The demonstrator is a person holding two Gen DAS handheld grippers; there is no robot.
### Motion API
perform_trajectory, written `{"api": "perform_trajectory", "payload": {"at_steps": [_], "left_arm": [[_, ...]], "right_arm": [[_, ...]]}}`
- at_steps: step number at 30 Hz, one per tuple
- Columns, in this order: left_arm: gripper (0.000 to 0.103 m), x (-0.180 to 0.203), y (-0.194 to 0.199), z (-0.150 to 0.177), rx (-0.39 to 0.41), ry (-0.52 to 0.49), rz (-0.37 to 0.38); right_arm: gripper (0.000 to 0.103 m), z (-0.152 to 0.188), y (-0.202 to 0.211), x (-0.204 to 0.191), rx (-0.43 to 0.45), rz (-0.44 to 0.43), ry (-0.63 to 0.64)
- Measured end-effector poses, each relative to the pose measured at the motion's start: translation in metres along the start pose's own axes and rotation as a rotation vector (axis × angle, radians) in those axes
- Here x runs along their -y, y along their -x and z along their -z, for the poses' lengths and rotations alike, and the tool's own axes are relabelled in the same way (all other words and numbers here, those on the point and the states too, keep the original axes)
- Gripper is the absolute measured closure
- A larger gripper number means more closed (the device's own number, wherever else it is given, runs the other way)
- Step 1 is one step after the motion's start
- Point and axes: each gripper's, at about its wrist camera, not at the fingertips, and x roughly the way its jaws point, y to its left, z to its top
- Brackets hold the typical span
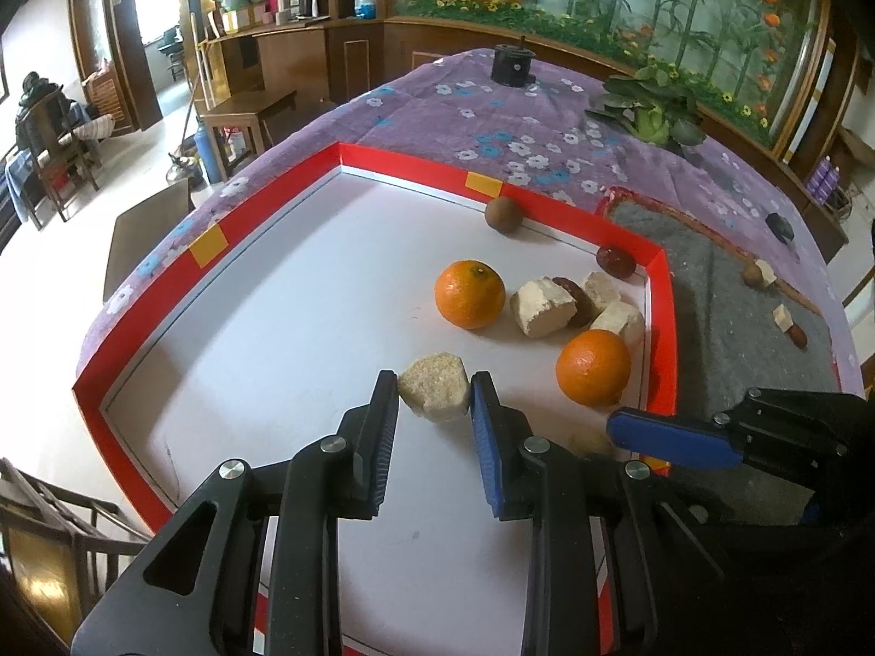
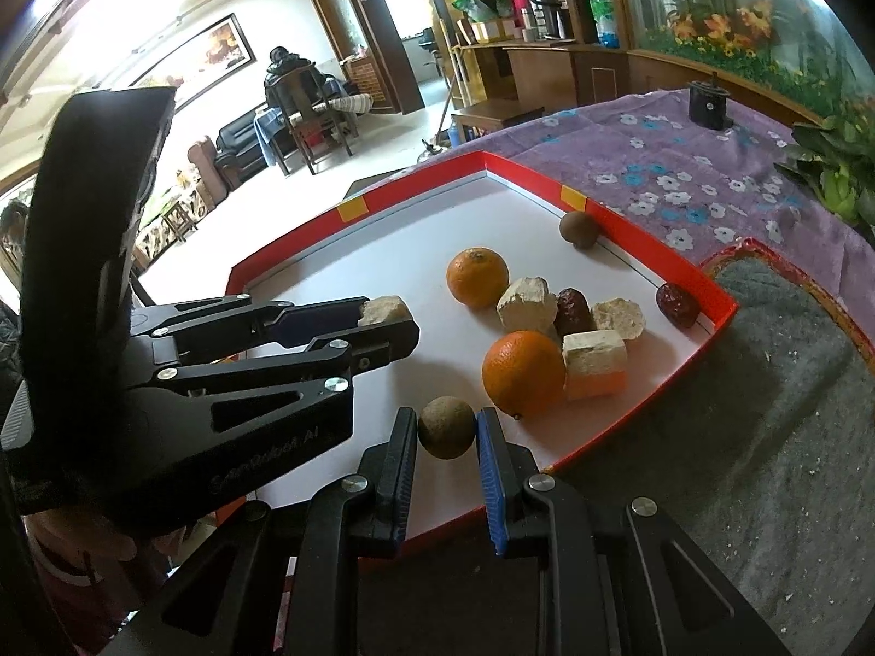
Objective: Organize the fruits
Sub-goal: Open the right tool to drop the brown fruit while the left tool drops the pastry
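Note:
A red-rimmed white tray (image 1: 661, 295) (image 2: 722, 306) holds two oranges (image 1: 469, 293) (image 1: 593, 366) (image 2: 477, 277) (image 2: 522, 373), several beige chunks (image 1: 542, 308) (image 2: 528, 304), two dark red dates (image 1: 614, 261) (image 2: 677, 304) and a brown round fruit (image 1: 503, 213) (image 2: 578, 229) at the far wall. My left gripper (image 1: 435, 393) (image 2: 385, 322) is shut on a beige chunk (image 1: 435, 394) (image 2: 384, 310) over the tray. My right gripper (image 2: 445, 429) is shut on a brown round fruit (image 2: 446, 427) above the tray's near edge; one of its fingers (image 1: 672, 440) shows in the left wrist view.
A grey mat (image 1: 727, 322) (image 2: 765, 382) to the right of the tray carries a few more pieces (image 1: 759, 274). The purple flowered cloth (image 1: 481, 109) bears a black cylinder (image 1: 513, 64) and a leafy vegetable (image 1: 651, 109). Chairs and floor lie left.

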Motion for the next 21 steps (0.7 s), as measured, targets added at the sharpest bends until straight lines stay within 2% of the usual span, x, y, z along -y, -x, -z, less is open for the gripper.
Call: {"api": "perform_trajectory", "payload": {"at_steps": [6,8,10,13,21], "left_arm": [[0.077,0.002,0.005,-0.003,0.013,0.0,-0.012],[0.074,0.003,0.006,-0.003,0.014,0.0,-0.016],[0.059,0.006,0.008,-0.004,0.023,0.004,-0.01],[0.051,0.01,0.013,-0.006,0.04,0.012,-0.009],[0.051,0.036,0.017,-0.01,0.043,-0.028,0.01]], "right_arm": [[0.08,0.001,0.007,0.001,0.013,0.006,-0.006],[0.08,0.002,0.012,0.002,0.024,0.009,-0.009],[0.08,0.003,0.017,0.004,0.033,0.014,-0.014],[0.08,0.005,0.028,0.009,0.058,0.036,-0.031],[0.073,0.013,0.049,0.025,0.093,0.071,-0.066]]}}
